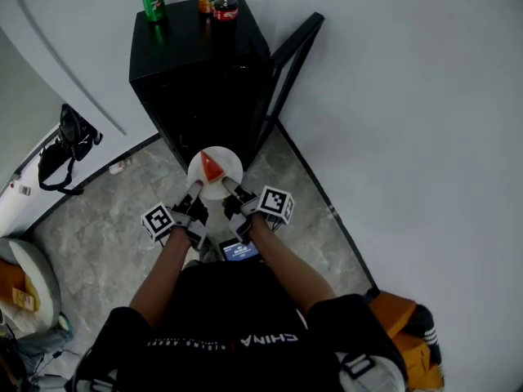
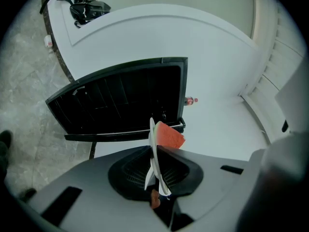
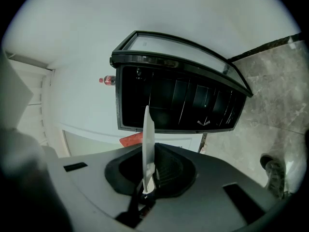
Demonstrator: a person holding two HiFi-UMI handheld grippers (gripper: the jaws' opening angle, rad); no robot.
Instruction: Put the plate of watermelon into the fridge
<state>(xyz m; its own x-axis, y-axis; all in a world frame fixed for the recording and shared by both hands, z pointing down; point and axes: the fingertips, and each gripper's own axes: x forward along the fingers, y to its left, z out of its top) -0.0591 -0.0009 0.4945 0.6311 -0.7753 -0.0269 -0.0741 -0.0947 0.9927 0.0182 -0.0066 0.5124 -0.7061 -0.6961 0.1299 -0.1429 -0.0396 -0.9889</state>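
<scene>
We note the left hand-held gripper and right hand-held gripper each clamped on the near rim of the round white plate bearing a red watermelon wedge; the open black fridge lies straight ahead.

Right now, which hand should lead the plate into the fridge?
Left, probably: left hand-held gripper and right hand-held gripper both clamp the plate, but the open door crowds the right.
</scene>
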